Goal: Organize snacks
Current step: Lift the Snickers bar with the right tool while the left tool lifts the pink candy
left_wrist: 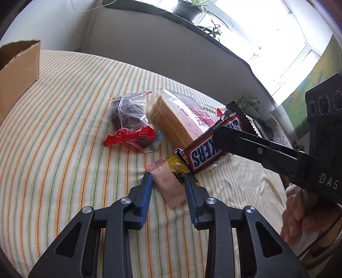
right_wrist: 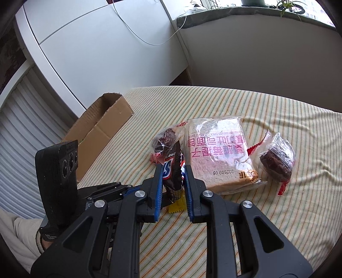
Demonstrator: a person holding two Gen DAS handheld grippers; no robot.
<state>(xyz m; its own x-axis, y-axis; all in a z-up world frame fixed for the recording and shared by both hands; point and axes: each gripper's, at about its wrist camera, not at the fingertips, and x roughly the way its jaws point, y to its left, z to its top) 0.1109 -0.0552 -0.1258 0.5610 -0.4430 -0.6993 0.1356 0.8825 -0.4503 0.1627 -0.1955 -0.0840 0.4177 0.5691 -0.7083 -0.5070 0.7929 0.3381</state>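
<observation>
Left claw point(left_wrist: 168, 178): jaws a little apart, straddling a small pink wrapped sweet point(left_wrist: 168, 184). The sweet lies flat on the striped cloth point(left_wrist: 64, 132) between the blue pads point(left_wrist: 145, 192); cannot tell whether the pads touch it, no clear squeeze visible. A yellow sweet wrapper point(left_wrist: 178, 167) sits just beside the pink one, partly under the right-hand pad and partly under the chocolate bar.

Right claw point(right_wrist: 172, 169): closed on a brown chocolate bar point(left_wrist: 210, 149), gripped across its middle. Left view shows the bar lifted at an angle, its lower end over the yellow wrapper and its upper end over the bread pack. In the right view the bar point(right_wrist: 173, 171) stands between the blue pads, with the yellow wrapper point(right_wrist: 176, 206) poking out below it.

Outward from there:
- Clear pack of sliced bread point(right_wrist: 220, 154) with pink print, flat on the cloth, just right of the right claw in its own view.
- Clear bag with dark brown cake and red trim point(left_wrist: 130, 121), left of the bread in the left view.
- A second such bag point(right_wrist: 277, 160) on the other side of the bread, seen in the right view only.
- Open cardboard box point(right_wrist: 102, 132) at the far left edge of the surface, well apart from the snack pile. Its inside is not clearly visible.

A hand point(left_wrist: 299, 213) holds the right claw's grip at the right edge of the left view. A window ledge with potted plants point(left_wrist: 188, 8) runs behind.
</observation>
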